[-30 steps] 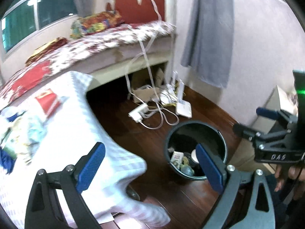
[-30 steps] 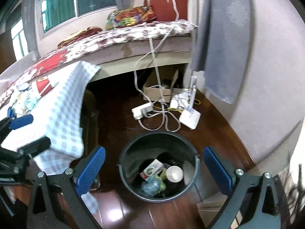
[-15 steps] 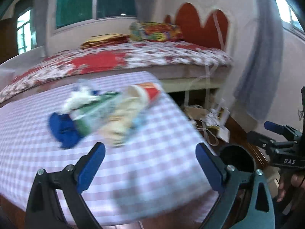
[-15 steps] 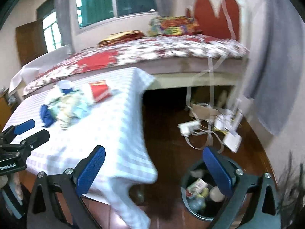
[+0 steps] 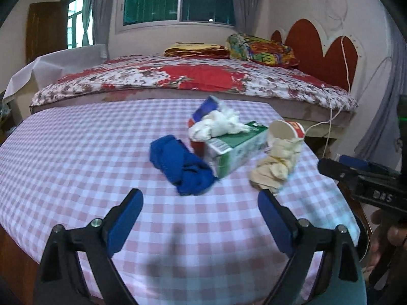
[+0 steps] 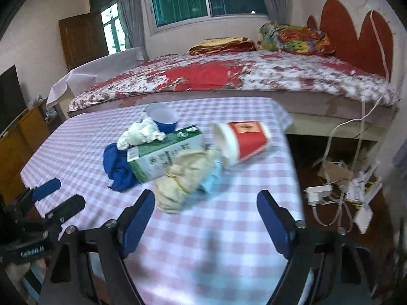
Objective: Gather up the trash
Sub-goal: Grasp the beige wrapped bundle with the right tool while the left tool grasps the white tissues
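Observation:
A heap of trash lies on the checked tablecloth (image 5: pixel 76 165): a blue cloth (image 5: pixel 178 165), a green and white carton (image 5: pixel 236 150), a white tissue wad (image 5: pixel 218 124), a cream wad (image 5: pixel 274 165) and a red paper cup (image 5: pixel 287 129) on its side. My left gripper (image 5: pixel 199 203) hovers just short of the blue cloth, its jaws closing with nothing between them. My right gripper (image 6: pixel 206 200) hangs over the cloth close to the cream wad (image 6: pixel 183 178) and the red cup (image 6: pixel 244 139), its jaws also closing on nothing. A blue cup (image 6: pixel 162 118) stands behind the carton (image 6: pixel 165 155).
A bed (image 5: pixel 203 76) with a floral cover runs along the table's far side. Cables and a power strip (image 6: pixel 318 193) lie on the wooden floor to the right. A wooden cabinet (image 6: pixel 25 132) stands at the left.
Both views have swung from the black bin on the floor to the table top, and the trash heap now lies straight ahead. The right jaws stand narrower than before.

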